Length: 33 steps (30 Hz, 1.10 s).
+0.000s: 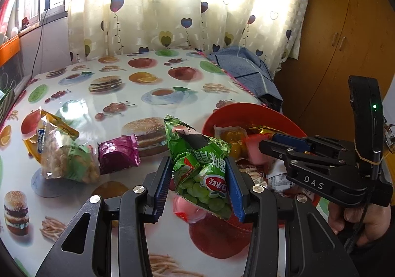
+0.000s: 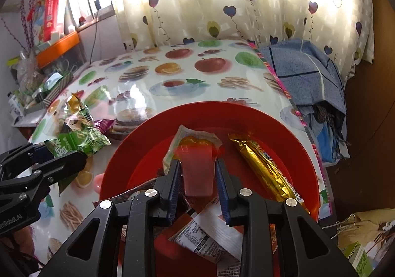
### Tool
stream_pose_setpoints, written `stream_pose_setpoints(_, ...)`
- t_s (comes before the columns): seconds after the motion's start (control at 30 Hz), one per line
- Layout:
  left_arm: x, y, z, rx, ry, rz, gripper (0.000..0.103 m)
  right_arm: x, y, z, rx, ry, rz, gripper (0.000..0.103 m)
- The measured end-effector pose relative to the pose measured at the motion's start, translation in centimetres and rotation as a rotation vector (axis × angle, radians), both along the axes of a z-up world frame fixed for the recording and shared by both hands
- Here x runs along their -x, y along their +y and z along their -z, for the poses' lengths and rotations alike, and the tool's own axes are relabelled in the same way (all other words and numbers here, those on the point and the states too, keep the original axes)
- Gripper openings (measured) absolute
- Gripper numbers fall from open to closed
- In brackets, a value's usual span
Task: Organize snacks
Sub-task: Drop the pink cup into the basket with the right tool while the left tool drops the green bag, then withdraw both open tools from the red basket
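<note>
My left gripper (image 1: 201, 173) is shut on a green grape-candy bag (image 1: 200, 166) and holds it above the table, just left of the red bowl (image 1: 237, 110). The bag also shows in the right wrist view (image 2: 79, 138). My right gripper (image 2: 197, 173) is shut on a pink jelly cup (image 2: 197, 170) and holds it over the red bowl (image 2: 222, 114). The bowl holds a gold wrapper bar (image 2: 266, 168), a yellow fruit packet (image 2: 195, 140) and white packets (image 2: 209, 235). A puffed-snack bag (image 1: 61, 153) and a purple packet (image 1: 118, 156) lie on the table at left.
Another pink jelly cup (image 1: 187, 207) lies on the fruit-print tablecloth (image 1: 148, 94) under the left gripper. A blue cloth (image 2: 306, 72) hangs at the table's right edge. Boxes and clutter (image 2: 39, 79) stand at the far left. A wooden cabinet (image 1: 340, 42) stands at right.
</note>
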State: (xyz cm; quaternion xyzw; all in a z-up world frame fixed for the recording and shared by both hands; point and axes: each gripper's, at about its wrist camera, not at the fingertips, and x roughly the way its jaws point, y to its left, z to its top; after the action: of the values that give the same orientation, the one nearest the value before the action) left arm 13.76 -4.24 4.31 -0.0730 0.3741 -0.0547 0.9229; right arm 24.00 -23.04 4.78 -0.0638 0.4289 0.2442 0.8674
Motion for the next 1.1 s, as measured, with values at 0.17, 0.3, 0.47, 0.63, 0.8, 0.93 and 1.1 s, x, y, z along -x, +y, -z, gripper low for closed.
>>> stream_pose_setpoints(0.17, -0.8, -1.0, 0.3, 0.007, 0.010, 0.034, 0.044, 0.1, -0.9, -0.3, -0.007, -0.010, 0.016, 0.035)
stream_pose_setpoints(0.3, -1.4, -2.1, 0.4, 0.013, 0.015, 0.076, 0.044, 0.5, -1.4, -0.8, -0.021, -0.025, 0.018, 0.035)
stream_pose_setpoints(0.47, -2.8, -3.7, 1.2, 0.021, 0.040, 0.131, 0.045, 0.6, -1.8, -1.3, -0.026, -0.036, 0.016, 0.035)
stream_pose_setpoints(0.63, -4.1, -4.3, 2.1, 0.039, 0.072, 0.150, 0.045, 0.6, -2.3, -1.4, -0.026, -0.039, 0.016, 0.036)
stream_pose_setpoints(0.8, -3.9, -4.1, 1.9, 0.046, 0.046, 0.141, 0.062, 0.7, -2.9, -1.4, -0.021, -0.040, 0.028, 0.037)
stream_pose_setpoints(0.93, -3.2, -3.8, 1.4, 0.039, 0.033, 0.123, 0.063, 1.1, -3.1, -1.7, -0.031, -0.042, 0.027, 0.040)
stream_pose_setpoints(1.1, -1.5, -3.3, 0.2, 0.005, 0.009, 0.068, 0.063, 2.2, -2.6, -2.7, -0.034, -0.061, 0.005, 0.041)
